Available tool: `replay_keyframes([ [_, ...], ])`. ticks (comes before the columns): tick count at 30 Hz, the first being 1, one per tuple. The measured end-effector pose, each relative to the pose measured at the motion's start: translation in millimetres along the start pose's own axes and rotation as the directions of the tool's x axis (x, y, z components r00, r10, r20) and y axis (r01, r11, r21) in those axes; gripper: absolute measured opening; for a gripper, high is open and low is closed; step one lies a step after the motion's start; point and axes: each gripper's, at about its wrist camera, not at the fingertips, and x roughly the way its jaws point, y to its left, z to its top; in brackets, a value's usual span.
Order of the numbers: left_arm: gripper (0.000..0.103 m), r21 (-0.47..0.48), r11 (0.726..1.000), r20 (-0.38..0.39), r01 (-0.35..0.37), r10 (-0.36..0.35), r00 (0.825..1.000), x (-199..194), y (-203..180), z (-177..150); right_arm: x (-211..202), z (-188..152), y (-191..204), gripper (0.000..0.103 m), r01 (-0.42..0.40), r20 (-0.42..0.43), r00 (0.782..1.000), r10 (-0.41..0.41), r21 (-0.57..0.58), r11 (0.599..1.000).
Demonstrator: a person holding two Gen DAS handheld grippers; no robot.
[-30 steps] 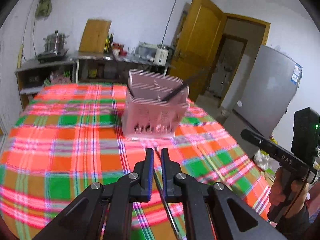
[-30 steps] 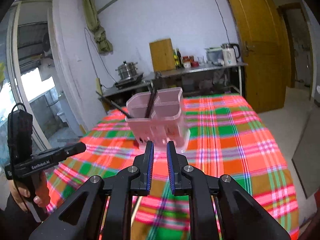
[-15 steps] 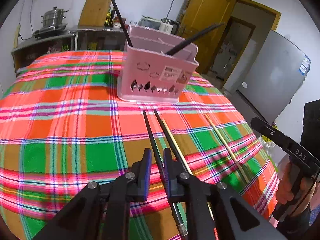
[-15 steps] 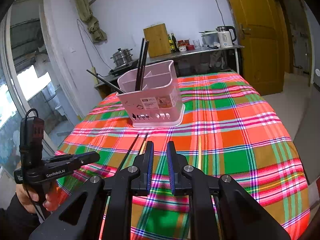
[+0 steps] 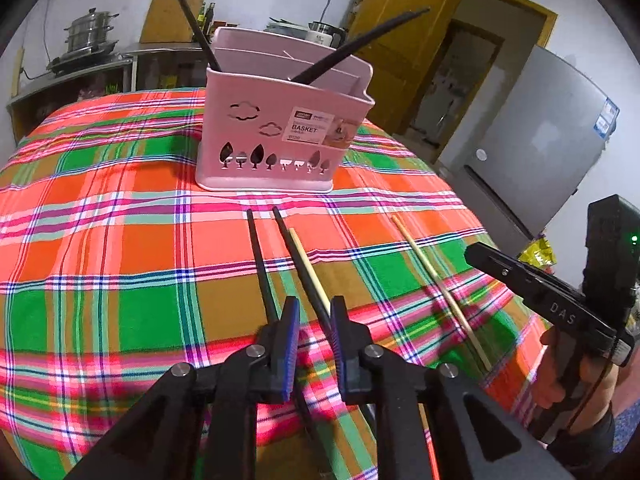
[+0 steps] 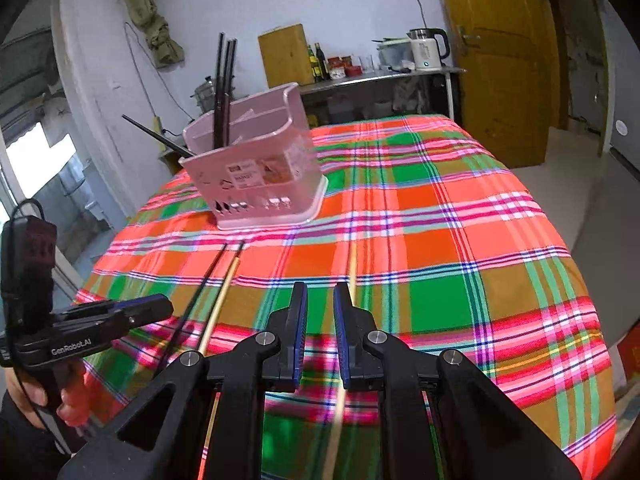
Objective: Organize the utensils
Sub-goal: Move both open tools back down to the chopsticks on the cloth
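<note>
While its jaws are opening, the left tool (image 5: 314, 316) straddles a black chopstick (image 5: 298, 264).

tablecloth (image 5: 132, 248): woven plaid cloth, matt
utensil basket (image 5: 280, 132): smooth pink plastic, paper label
black chopsticks (image 5: 260, 264): smooth, slightly glossy
pale chopsticks (image 5: 436, 284): bare wood
steamer pot (image 5: 90, 38): shiny metal

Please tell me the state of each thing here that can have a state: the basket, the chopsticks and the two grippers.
Pink basket: upright on the tablecloth, black chopsticks inside.
Two black chopsticks: lying flat.
Two wooden chopsticks: lying flat, apart.
Left gripper: jaws opening, nothing gripped.
Right gripper: slightly open, holding nothing.
</note>
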Motion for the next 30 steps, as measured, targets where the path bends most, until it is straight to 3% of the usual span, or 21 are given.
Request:
replay_keyframes([
  [6,0.015,-0.010,0.995,-0.012,-0.094,0.094,0.995,11.0,7.4,0.6,8.1,-3.1,-4.2,0.013,0.011,-0.027,1.000,-0.011,-0.010,1.000],
  [12,0.016,0.002,0.993,-0.057,-0.119,0.119,0.991,30.2,12.9,3.1,11.3,-3.4,10.8,0.013,-0.034,-0.031,0.999,0.033,-0.039,0.999],
  [19,0.016,0.056,0.985,-0.034,-0.165,0.167,0.985,34.3,9.2,4.3,14.0,-2.3,25.3,0.013,-0.066,-0.037,0.997,0.065,-0.052,0.996],
  [24,0.013,0.054,0.978,-0.024,-0.202,0.204,0.979,25.1,14.9,-1.2,17.1,-3.7,45.8,0.013,-0.122,-0.056,0.991,0.118,-0.074,0.990],
  [30,0.013,0.003,0.978,-0.022,-0.207,0.207,0.978,12.3,37.6,-4.5,40.7,-12.7,81.8,0.013,-0.245,-0.139,0.963,0.231,-0.091,0.965],
])
